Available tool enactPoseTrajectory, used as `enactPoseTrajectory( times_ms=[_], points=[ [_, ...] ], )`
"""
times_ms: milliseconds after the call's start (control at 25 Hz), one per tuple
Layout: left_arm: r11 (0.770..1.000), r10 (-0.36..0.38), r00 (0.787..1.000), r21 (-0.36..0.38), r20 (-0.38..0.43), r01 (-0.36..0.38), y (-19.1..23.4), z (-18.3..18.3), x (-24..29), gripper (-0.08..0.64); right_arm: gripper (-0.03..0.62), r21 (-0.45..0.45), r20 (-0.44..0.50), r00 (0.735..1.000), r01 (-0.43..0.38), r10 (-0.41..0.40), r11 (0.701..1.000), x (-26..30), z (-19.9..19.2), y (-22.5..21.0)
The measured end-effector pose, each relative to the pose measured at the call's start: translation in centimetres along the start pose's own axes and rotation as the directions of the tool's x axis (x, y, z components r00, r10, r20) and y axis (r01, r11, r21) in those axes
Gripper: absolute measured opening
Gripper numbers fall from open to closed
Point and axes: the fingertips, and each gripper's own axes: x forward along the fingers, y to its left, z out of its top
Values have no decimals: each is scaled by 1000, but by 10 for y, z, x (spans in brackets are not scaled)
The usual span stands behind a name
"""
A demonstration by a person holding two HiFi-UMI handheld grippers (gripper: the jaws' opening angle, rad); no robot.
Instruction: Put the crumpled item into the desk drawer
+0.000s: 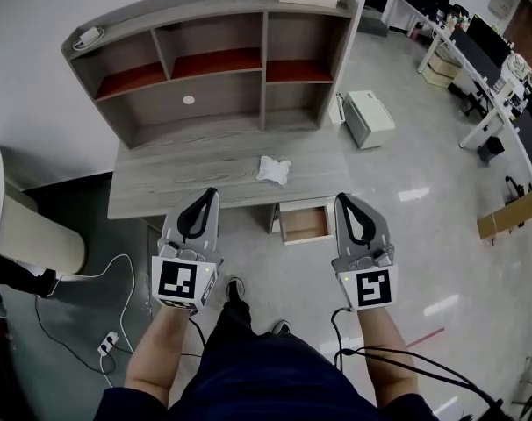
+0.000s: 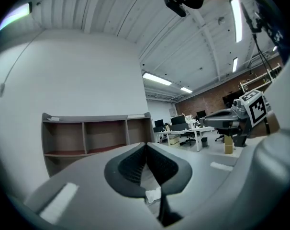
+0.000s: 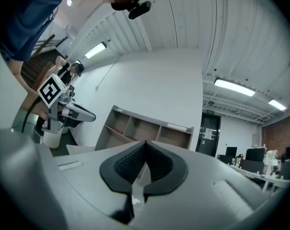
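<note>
Your own tongs hide much of the scene. In the left gripper view the grey body covers the desk, and the crumpled item (image 2: 153, 194) shows only as a white scrap through the slot below the pads. In the right gripper view I cannot make it out at all. In the head view the far part of the drawer (image 1: 305, 223) is tucked under the desk (image 1: 187, 178), and the left gripper (image 1: 211, 194) overlaps the desk's near edge.

There is one crumpled item. It lies on the desk top right of centre, close to the near edge and just beyond the drawer. One drawer stands pulled out. The hutch (image 1: 209, 60) at the far side has three upper compartments.

You hold two grippers. Both are clenched, pads meeting at the tips, with nothing between them. The right gripper (image 1: 343, 198) sits just right of the drawer, its tip at the desk's near edge.

Bare desk surface surrounds the item, and it is well apart from the hutch. The drawer opens into the gap between your two grippers. A white box (image 1: 370, 118) stands on the floor right of the desk, apart from the drawer. Cables (image 1: 82, 279) trail over the floor at near left.
</note>
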Motion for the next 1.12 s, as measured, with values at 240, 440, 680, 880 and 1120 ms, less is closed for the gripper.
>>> enactPoseTrajectory(
  times_ms=[240, 440, 680, 880, 1120],
  points=[
    [993, -117, 990, 1, -73, 117, 25, -40, 60, 6, 6, -20, -69, 997, 21, -22, 1000, 44, -16, 9],
    [973, -222, 969, -86, -109, 213, 43, -76, 102, 6, 6, 56, -142, 977, 167, -158, 984, 70, -36, -1],
    [946, -307, 940, -160, -151, 283, 51, -114, 136, 6, 5, 108, -281, 929, 279, -240, 954, 79, -66, -10],
    [930, -338, 920, -220, -197, 295, 44, -143, 156, 6, 6, 168, -332, 906, 330, -262, 929, 74, -94, -16],
    [942, -317, 918, -188, -236, 277, 23, -158, 184, 6, 6, 243, -336, 910, 332, -243, 911, 68, -121, -34]
  ],
)
